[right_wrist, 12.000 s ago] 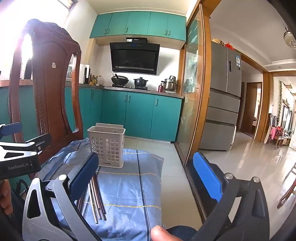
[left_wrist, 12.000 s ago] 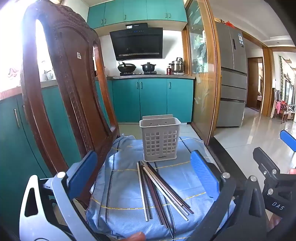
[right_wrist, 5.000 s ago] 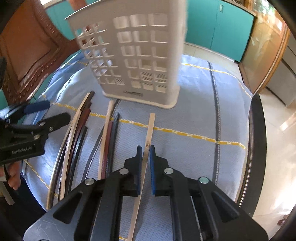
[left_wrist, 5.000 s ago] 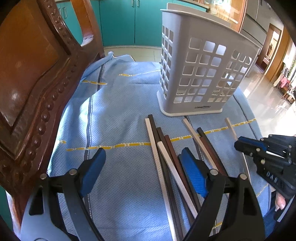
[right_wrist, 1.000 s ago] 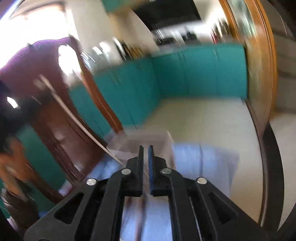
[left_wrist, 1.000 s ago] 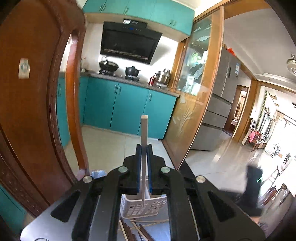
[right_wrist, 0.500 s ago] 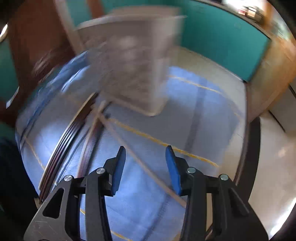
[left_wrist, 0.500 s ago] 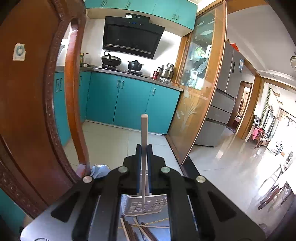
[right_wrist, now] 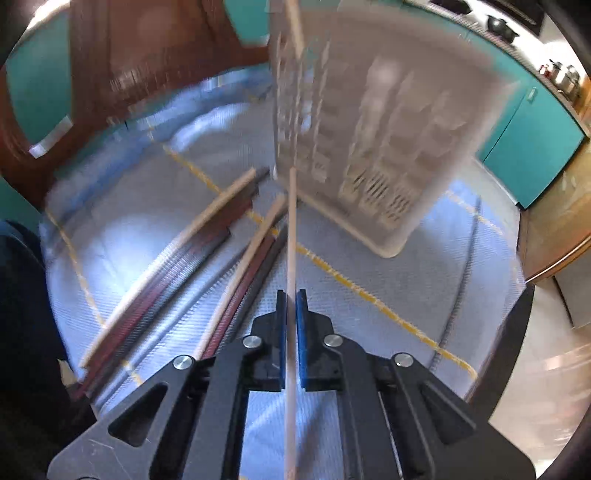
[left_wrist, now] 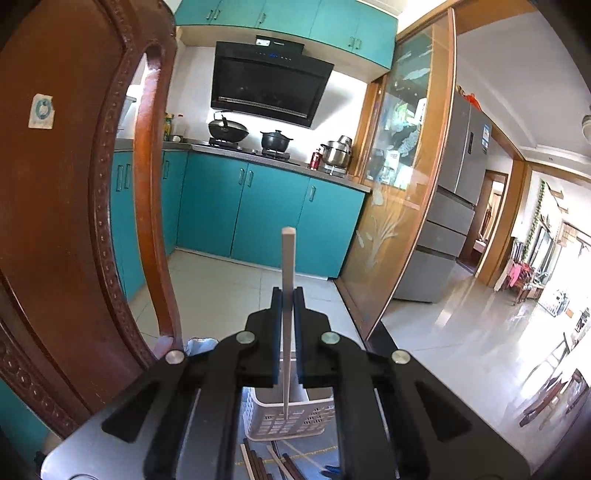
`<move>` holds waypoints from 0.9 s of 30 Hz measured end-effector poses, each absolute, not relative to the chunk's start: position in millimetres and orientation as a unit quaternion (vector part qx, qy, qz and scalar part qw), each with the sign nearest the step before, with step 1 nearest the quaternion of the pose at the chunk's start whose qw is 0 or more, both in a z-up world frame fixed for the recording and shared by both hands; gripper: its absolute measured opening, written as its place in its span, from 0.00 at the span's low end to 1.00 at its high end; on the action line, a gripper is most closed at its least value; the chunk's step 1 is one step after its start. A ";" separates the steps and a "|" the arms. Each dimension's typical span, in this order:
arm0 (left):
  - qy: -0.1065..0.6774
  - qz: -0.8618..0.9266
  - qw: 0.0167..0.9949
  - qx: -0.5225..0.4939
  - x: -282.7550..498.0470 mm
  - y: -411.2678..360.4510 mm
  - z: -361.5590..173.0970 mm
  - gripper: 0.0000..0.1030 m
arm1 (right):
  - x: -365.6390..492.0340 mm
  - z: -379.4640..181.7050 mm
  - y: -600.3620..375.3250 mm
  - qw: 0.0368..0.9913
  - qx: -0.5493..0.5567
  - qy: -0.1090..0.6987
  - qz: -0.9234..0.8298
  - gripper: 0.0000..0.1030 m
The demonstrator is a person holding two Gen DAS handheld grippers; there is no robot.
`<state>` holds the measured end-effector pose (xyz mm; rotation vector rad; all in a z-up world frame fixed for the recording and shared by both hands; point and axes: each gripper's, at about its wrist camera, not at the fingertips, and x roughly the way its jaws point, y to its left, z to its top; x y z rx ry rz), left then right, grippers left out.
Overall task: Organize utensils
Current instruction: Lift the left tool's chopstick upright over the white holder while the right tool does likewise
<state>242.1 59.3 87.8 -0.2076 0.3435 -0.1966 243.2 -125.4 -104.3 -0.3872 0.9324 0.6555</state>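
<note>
My left gripper [left_wrist: 288, 299] is shut on a pale chopstick [left_wrist: 288, 258] and holds it upright, its lower tip over the white slotted basket [left_wrist: 295, 421] below. My right gripper [right_wrist: 291, 302] is shut on another pale chopstick [right_wrist: 291, 229] that points toward the basket [right_wrist: 388, 122], which looks blurred. Several dark and pale chopsticks [right_wrist: 192, 254] lie on the blue cloth [right_wrist: 406, 288] left of it. A pale stick [right_wrist: 293, 22] stands at the basket's top.
A carved wooden chair back [left_wrist: 74, 192] rises close on the left. Teal kitchen cabinets [left_wrist: 266, 218], a stove with pots [left_wrist: 273, 142], a glass door frame [left_wrist: 406, 192] and a fridge [left_wrist: 454, 206] stand behind. Tiled floor [left_wrist: 461, 332] lies to the right.
My right gripper has closed on a pale chopstick on the cloth; half a second ago it was open above it. My left gripper stays shut on its chopstick over the basket.
</note>
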 end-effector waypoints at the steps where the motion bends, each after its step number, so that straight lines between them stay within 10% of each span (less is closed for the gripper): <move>1: 0.167 -0.094 0.976 -0.105 241.7 60.8 88.3 0.07 | 239.7 -92.0 -133.5 0.832 -0.165 0.426 0.315 0.05; 16: 0.094 -0.088 0.977 -0.169 224.0 84.8 110.4 0.07 | 256.3 73.7 -206.3 0.946 0.122 0.159 0.256 0.05; 27: 0.134 -0.026 0.981 -0.141 273.9 73.8 70.3 0.07 | 296.2 4.2 -143.2 0.961 0.022 0.210 0.177 0.05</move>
